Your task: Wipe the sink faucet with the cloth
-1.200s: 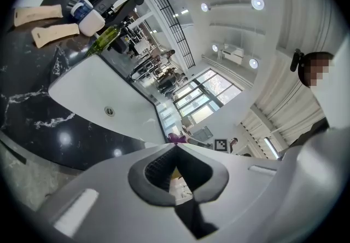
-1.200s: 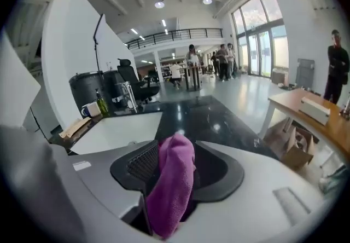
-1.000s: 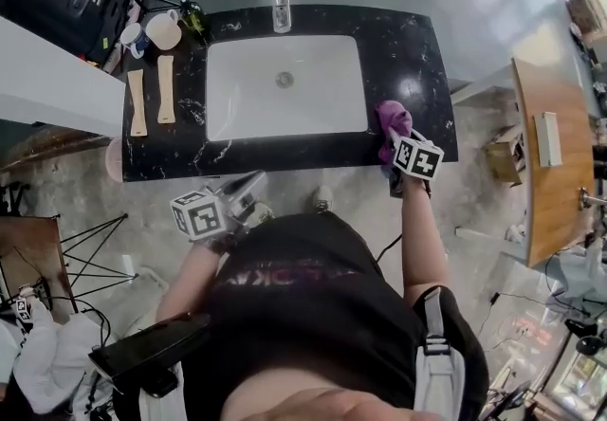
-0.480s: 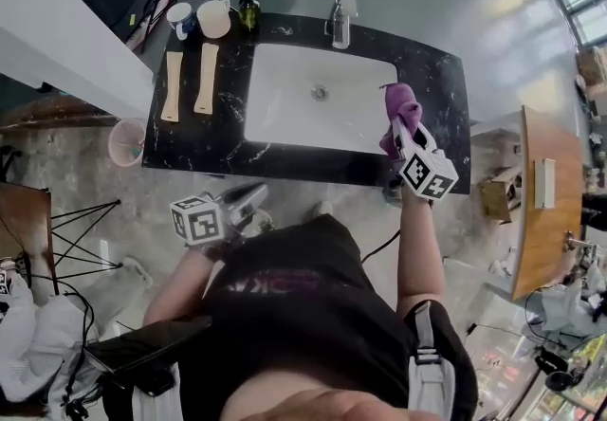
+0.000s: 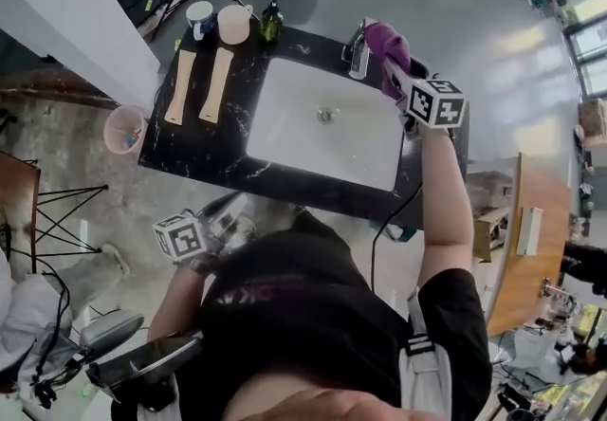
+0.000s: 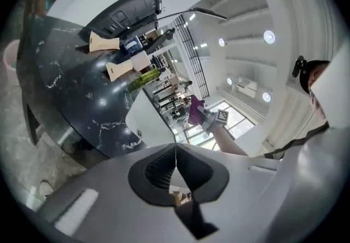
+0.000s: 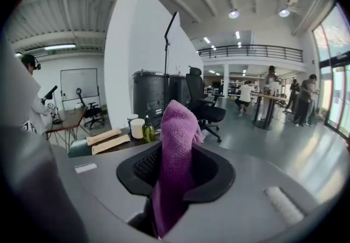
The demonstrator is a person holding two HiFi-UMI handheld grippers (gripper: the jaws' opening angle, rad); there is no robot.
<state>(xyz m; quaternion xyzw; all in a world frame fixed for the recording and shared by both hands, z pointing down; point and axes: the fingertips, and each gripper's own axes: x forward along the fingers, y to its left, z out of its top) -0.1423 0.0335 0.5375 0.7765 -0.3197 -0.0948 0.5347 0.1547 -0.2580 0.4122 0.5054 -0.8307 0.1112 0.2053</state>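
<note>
While the right gripper (image 5: pixel 396 74), jaws just closed onto the cloth (image 5: pixel 385 40), hangs beside the faucet (image 5: pixel 358 51), a loose fold could slip out mid-wipe; the left gripper (image 5: pixel 232 212), jaws together and empty, sits well apart.

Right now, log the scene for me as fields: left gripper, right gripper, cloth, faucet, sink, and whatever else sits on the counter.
left gripper: jaws together, nothing between them, low in front of the counter
right gripper: jaws just closed in, clamped on the purple cloth
purple cloth: raised beside the faucet; contact cannot be told
faucet: at the sink's far rim
sink: white, set in the black counter
counter, left end: two wooden pieces, two cups, a green bottle
</note>
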